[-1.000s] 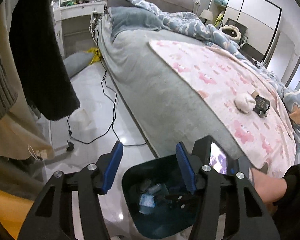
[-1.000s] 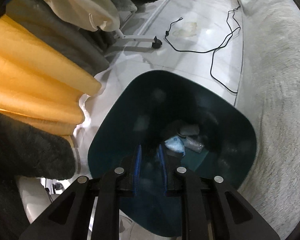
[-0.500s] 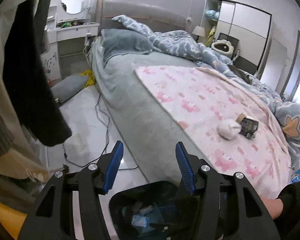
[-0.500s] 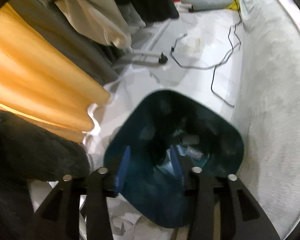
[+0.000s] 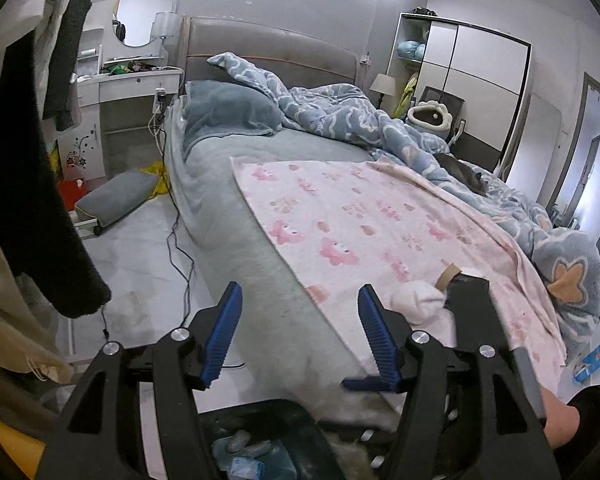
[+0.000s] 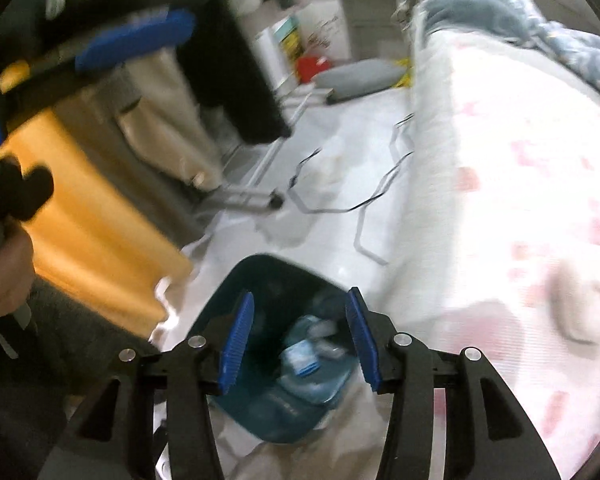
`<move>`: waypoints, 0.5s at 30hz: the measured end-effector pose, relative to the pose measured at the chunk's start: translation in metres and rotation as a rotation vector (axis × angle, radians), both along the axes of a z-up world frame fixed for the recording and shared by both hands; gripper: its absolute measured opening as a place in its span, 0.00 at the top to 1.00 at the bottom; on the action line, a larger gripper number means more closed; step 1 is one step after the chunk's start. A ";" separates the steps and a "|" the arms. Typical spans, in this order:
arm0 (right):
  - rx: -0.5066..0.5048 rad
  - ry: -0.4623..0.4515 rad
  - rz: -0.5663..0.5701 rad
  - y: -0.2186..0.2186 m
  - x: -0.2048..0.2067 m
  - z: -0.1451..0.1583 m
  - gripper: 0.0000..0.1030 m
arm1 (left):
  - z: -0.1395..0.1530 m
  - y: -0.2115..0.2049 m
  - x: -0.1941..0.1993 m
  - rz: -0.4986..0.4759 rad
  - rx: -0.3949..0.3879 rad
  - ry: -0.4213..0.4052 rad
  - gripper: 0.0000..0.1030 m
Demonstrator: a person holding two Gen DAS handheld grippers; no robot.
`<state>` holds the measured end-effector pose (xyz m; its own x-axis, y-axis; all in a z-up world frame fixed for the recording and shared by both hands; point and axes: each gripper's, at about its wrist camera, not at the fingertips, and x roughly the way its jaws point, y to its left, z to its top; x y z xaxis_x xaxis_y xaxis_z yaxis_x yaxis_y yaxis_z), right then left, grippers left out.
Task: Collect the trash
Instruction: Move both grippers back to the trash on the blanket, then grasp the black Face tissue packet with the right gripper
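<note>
Both claws, left claw [image 5: 298, 322] and right claw [image 6: 296, 336], spread empty; reaching carelessly could snag the pink patterned blanket [image 5: 380, 216] instead of the crumpled white tissue wad [image 5: 416, 302].

Bin [image 6: 236, 408] on floor [image 5: 140, 256] beside bed [image 5: 228, 216]. Trash [image 6: 300, 360] inside bin. Wad [image 5: 416, 304] on blanket [image 5: 360, 220] atop bed.

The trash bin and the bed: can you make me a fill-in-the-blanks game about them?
1. The dark trash bin stands on the ___ beside the bed.
2. The white crumpled wad lies on the ___ blanket.
3. Both the left tool and the right tool are ___.
4. Between the right tool's fingers you see the ___.

Missing words: floor; pink; open; trash bin
</note>
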<state>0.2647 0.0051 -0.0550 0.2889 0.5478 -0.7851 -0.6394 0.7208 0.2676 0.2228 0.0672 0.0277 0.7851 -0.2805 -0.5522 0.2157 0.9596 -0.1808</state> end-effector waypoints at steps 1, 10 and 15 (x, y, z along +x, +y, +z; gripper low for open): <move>0.010 -0.019 -0.036 -0.013 0.003 0.005 0.53 | 0.000 -0.004 0.001 -0.005 -0.001 0.002 0.37; 0.051 -0.073 -0.221 -0.089 0.009 0.020 0.51 | -0.008 -0.051 0.009 -0.071 0.004 0.015 0.28; 0.020 -0.133 -0.294 -0.123 0.006 0.025 0.48 | -0.019 -0.070 0.014 -0.094 0.006 0.039 0.27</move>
